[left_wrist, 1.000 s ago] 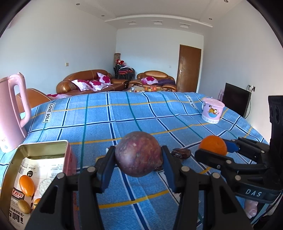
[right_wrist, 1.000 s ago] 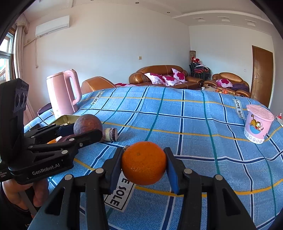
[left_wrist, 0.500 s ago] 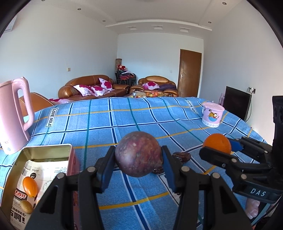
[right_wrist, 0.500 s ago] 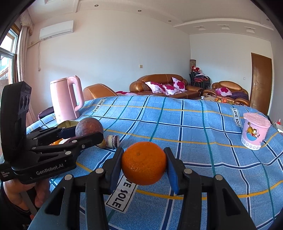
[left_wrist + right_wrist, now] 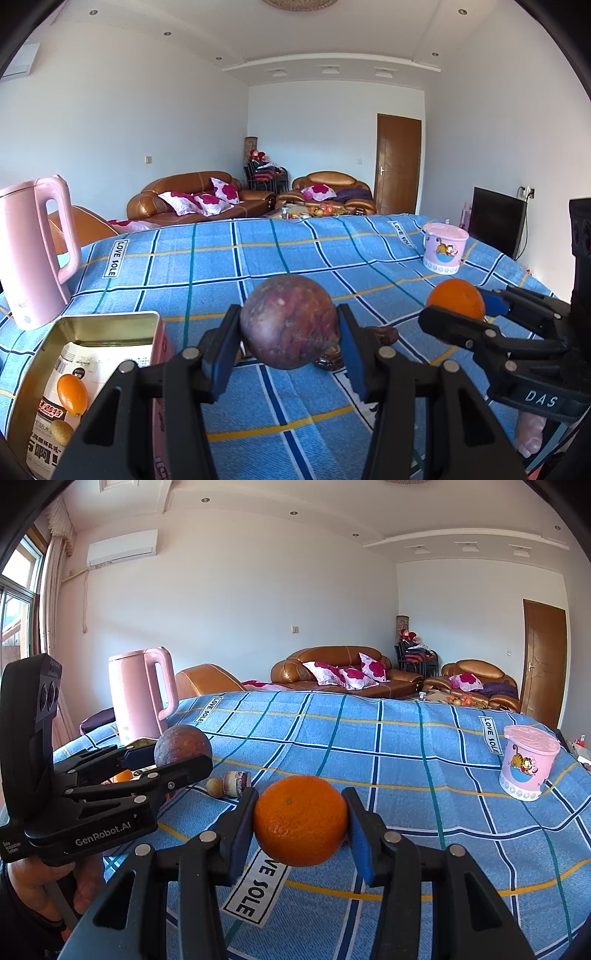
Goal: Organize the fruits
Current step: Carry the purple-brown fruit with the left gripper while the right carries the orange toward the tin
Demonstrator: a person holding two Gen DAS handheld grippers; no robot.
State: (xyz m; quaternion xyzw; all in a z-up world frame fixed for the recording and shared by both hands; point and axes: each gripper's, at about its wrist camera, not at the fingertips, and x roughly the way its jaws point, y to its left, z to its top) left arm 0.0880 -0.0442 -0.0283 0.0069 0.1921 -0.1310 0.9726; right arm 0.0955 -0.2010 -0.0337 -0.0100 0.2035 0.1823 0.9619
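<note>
My left gripper (image 5: 289,334) is shut on a purple passion fruit (image 5: 289,322), held above the blue checked cloth; the fruit also shows in the right wrist view (image 5: 183,745). My right gripper (image 5: 300,830) is shut on an orange (image 5: 300,825), also held above the cloth; the orange also shows in the left wrist view (image 5: 456,298). An open metal tin (image 5: 107,323) at lower left holds a kumquat (image 5: 72,393) and a small brown fruit (image 5: 61,432). A dark date (image 5: 382,334) lies on the cloth behind the passion fruit.
A pink kettle (image 5: 31,247) stands at the left, also in the right wrist view (image 5: 138,694). A pink lidded cup (image 5: 445,253) stands at the far right. A half passion fruit (image 5: 237,782) and a small brown ball (image 5: 215,785) lie on the cloth.
Both grippers have tilted up and risen a little with their fruits still held; the tin and table sit lower in view.
</note>
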